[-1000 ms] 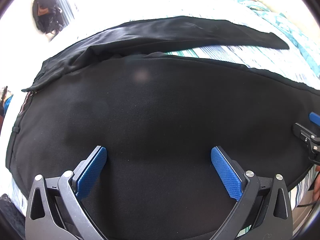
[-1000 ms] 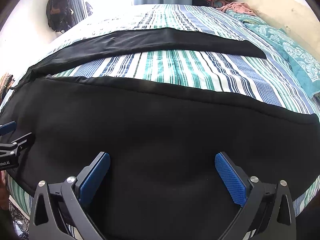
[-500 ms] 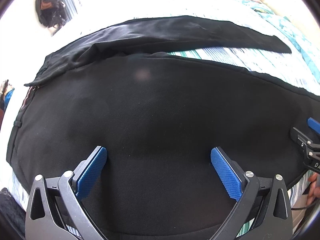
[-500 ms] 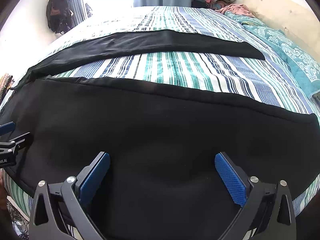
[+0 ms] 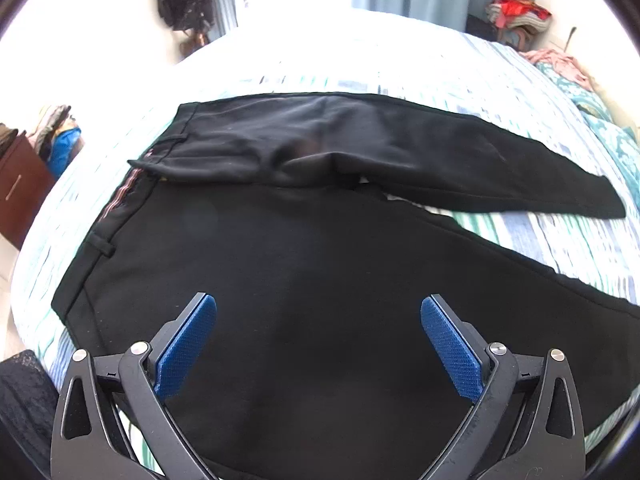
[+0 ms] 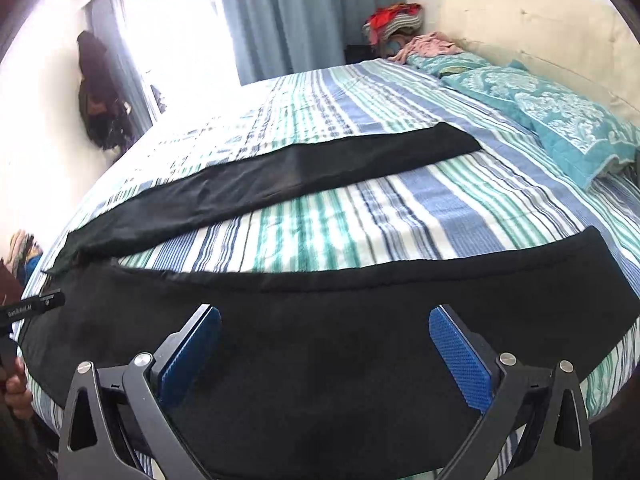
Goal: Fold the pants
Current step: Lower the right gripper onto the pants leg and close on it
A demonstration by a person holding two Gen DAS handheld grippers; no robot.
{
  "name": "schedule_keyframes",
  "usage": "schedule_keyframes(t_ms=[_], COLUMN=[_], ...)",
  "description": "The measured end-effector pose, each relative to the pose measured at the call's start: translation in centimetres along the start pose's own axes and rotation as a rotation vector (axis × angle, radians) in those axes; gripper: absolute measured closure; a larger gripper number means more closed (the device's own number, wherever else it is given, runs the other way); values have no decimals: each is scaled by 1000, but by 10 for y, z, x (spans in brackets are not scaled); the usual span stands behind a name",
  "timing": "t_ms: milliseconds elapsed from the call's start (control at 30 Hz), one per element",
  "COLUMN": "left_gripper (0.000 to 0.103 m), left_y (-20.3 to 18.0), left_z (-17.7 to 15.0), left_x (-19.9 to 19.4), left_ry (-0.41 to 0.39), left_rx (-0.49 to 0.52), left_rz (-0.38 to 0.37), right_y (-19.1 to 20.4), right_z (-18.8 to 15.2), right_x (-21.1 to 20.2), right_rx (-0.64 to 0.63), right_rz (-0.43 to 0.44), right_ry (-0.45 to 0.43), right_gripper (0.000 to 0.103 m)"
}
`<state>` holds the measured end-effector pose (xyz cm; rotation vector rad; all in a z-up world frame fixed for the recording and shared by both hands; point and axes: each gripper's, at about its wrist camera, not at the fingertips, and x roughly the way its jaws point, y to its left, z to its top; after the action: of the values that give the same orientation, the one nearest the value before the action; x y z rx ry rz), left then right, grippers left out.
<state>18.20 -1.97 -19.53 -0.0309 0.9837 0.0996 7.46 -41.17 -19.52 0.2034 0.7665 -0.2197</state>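
Black pants point(image 5: 304, 264) lie spread flat on a striped bed, waistband point(image 5: 100, 236) at the left, the two legs splayed apart to the right. The far leg point(image 6: 304, 168) runs across the bed; the near leg point(image 6: 360, 320) lies along the bed's front edge. My left gripper point(image 5: 318, 340) is open and empty above the seat of the pants. My right gripper point(image 6: 324, 348) is open and empty above the near leg. The left gripper's body shows at the left edge of the right wrist view point(image 6: 32, 306).
The striped bedspread point(image 6: 360, 224) shows between the legs. Teal pillows point(image 6: 560, 120) lie at the right by a cream headboard point(image 6: 540, 24). Blue curtains point(image 6: 300, 16), a clothes pile point(image 6: 394, 20) and a hanging dark bag point(image 6: 98, 92) stand beyond. A wooden cabinet point(image 5: 20, 192) stands left.
Both grippers have lifted and pulled back from the pants, so more of the bed and room shows. Both stay open. The pants have not moved.
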Motion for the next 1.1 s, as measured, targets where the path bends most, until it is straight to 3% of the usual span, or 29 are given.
schedule_keyframes(t_ms=[133, 233, 400, 433, 600, 700, 800, 867, 933, 1000, 1033, 1067, 1100], left_gripper=[0, 0, 0, 0, 0, 0, 0, 0, 0, 0, 0, 0, 0], left_y=[11, 15, 16, 20, 18, 17, 17, 16, 16, 16, 16, 16, 16], left_z=[12, 32, 30, 25, 19, 19, 19, 19, 20, 20, 20, 20, 20], left_x=[14, 27, 85, 82, 81, 82, 83, 85, 85, 85, 85, 85, 85], left_ry=[-3, -41, 43, -16, -39, -48, -57, -60, -61, -63, -63, -63, -62], left_rx=[-4, -16, 10, -15, -15, -13, -13, -12, -10, -10, -10, -10, -10], left_rz=[23, 28, 37, 15, 17, 22, 24, 26, 28, 28, 28, 28, 29], right_y=[-32, -54, -107, -120, -178, -190, -184, -182, -186, -189, -189, -189, -188], right_z=[20, 60, 153, 171, 253, 287, 308, 312, 310, 304, 304, 303, 303], right_x=[-1, 22, 106, 125, 213, 260, 299, 319, 337, 346, 343, 334, 320], right_rx=[118, 96, 74, 82, 128, 124, 33, -10, -21, -20, -35, -49, -53], right_rz=[-4, 36, 45, 26, -21, -47, -97, -114, -116, -98, -114, -110, -78], right_ry=[-27, 2, 159, 190, 286, 337, 380, 408, 454, 497, 482, 443, 400], right_gripper=[0, 0, 0, 0, 0, 0, 5, 26, 39, 68, 86, 97, 97])
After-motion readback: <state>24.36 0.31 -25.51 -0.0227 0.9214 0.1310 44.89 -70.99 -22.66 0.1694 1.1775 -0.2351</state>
